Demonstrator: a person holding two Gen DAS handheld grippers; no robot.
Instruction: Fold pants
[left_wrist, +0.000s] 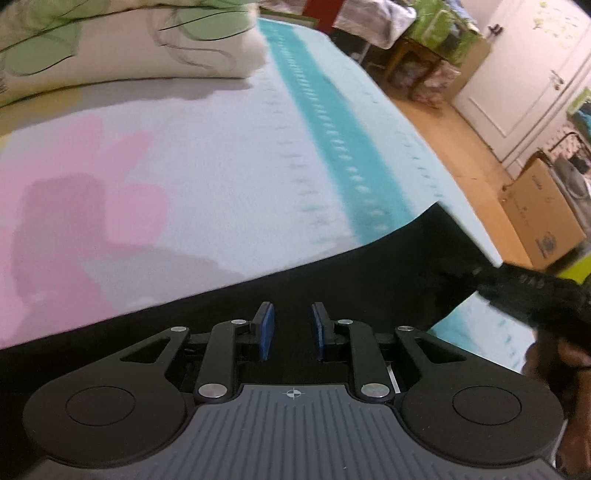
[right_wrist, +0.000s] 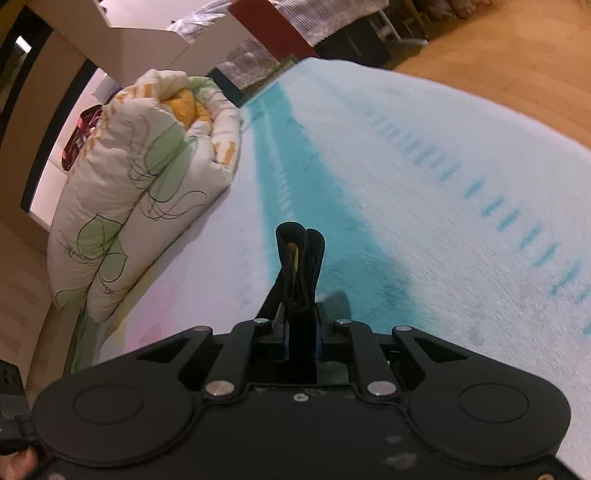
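The black pants (left_wrist: 332, 269) lie spread on the bed, filling the lower part of the left wrist view. My left gripper (left_wrist: 293, 325) is open just above them, blue pads apart with black cloth showing between; nothing is held. My right gripper (right_wrist: 301, 332) is shut on a bunched fold of the pants (right_wrist: 301, 258) that sticks up past the fingertips. In the left wrist view the right gripper (left_wrist: 535, 291) shows at the right, at the pants' far corner, blurred.
The bed (left_wrist: 240, 147) has a white, pink and teal striped cover. A folded floral quilt (right_wrist: 147, 184) lies at the bed's far left, also in the left wrist view (left_wrist: 129, 40). Beyond the bed's right edge are wooden floor, a cardboard box (left_wrist: 543, 218) and a white door (left_wrist: 517, 74).
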